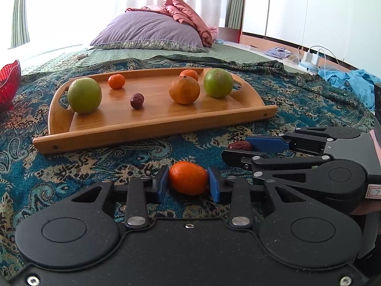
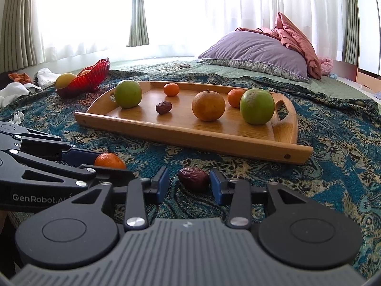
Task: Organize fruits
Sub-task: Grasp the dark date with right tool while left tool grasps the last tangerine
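A small orange mandarin (image 1: 188, 177) is clamped by the left gripper (image 1: 188, 184), while a wrinkled dark-red date (image 2: 194, 179), near the wooden tray (image 2: 250, 146), is flanked by the right gripper (image 2: 189, 186), contact unclear.

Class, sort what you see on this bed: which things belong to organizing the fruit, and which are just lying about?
Belongs to the job:
- small orange mandarin between the left gripper fingers
- wrinkled dark red date between the right gripper fingers
- wooden tray of fruit
- red ribbed glass bowl

Lying about:
- purple pillow
- pink quilt
- white chargers
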A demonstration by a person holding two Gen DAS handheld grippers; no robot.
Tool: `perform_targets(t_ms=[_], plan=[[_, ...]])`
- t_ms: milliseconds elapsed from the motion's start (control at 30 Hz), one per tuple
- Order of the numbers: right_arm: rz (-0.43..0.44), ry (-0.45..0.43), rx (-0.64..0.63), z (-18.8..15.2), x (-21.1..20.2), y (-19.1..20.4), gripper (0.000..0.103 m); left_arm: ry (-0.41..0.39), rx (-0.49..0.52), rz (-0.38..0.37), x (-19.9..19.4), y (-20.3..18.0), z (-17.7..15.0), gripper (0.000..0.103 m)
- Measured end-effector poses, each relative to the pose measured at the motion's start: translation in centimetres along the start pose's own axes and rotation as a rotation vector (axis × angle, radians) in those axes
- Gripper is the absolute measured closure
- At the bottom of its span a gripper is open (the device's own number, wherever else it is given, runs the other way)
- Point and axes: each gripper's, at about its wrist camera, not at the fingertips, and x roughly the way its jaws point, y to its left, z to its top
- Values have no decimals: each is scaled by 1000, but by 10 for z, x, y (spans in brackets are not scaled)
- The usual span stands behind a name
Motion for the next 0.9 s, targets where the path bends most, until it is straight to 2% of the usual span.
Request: perform_targets(t_ms=[333,500,900], plan=[[-22,30,-7,0,6,3,63,6,-8,-1,3,1,1,70],[-35,22,11,2,4,3,69,-7,-16,7,0,0,2,70],[-28,-28,22,8,-4,9,69,-65,-60,65,-8,13,13,70]])
